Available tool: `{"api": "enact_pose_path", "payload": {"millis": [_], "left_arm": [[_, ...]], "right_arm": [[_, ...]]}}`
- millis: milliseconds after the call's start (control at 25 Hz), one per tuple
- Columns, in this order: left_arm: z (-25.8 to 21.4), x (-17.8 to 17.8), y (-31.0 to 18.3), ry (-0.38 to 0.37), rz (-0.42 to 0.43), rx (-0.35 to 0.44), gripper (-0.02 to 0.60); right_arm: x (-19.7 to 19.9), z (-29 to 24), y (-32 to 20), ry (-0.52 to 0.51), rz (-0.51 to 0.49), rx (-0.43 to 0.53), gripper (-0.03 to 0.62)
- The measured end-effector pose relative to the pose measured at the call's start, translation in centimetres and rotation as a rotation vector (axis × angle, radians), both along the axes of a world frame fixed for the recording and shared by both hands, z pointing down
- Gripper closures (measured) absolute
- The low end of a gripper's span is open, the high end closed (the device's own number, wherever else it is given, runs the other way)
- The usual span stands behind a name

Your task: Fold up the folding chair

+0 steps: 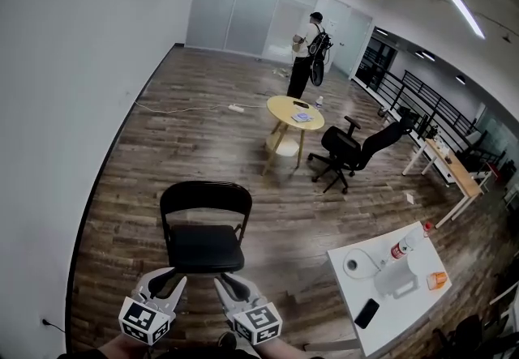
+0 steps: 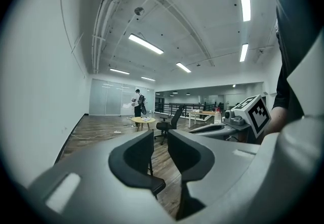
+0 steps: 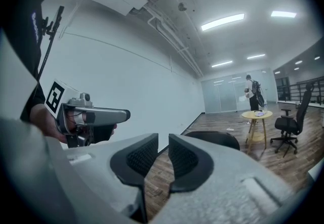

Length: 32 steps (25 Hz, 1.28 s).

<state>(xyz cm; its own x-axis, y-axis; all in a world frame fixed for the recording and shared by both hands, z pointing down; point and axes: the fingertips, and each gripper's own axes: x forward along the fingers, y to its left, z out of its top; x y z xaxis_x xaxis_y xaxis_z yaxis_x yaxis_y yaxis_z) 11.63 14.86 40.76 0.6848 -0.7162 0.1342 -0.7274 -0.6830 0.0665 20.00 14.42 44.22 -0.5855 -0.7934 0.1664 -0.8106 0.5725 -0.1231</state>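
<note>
Both tongs are standing slightly apart with nothing between them. The left tongs (image 1: 168,279) and right tongs (image 1: 232,279) are hanging side by side, pointing nearly level. The folding chair (image 1: 203,229) is standing unfolded on the wood floor (image 1: 122,187) just ahead of them, its seat front facing the tongs, untouched. Judgement: the approach is under way. Each pair is needing to open wider before one is taking the backrest rim and the other is lifting the seat's front edge, keeping the frame from tipping.
</note>
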Motion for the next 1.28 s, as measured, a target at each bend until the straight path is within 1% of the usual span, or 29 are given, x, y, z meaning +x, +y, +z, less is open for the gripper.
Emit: {"api": "enact_pose_path", "payload": {"millis": [360,840,1040,1160,1280], "left_arm": [[1.0,3.4,-3.5,-0.016,-0.071,-0.015,0.491],[1.4,5.3,-6.1,-0.037,-0.142,-0.018,0.468],[1.5,5.6,-6.7,-0.042,-0.132,-0.024,0.458],[1.6,5.5,-7.4,-0.037,-0.123,-0.033,0.454],[1.5,5.2,-8.4,-0.029,-0.096,-0.023,0.453]], "right_arm": [[5.1,1.4,-3.9,-0.03,-0.022,-0.022,0.536],[7.3,2.8,-6.6,-0.062,-0.088,-0.052,0.534],[7.5,3.2,-7.2,-0.057,-0.092,-0.063,0.534],[7.4,3.2,-7.9,-0.053,-0.077,-0.065,0.534],[7.2,3.3,-8.7,-0.044,-0.056,-0.07,0.533]]}}
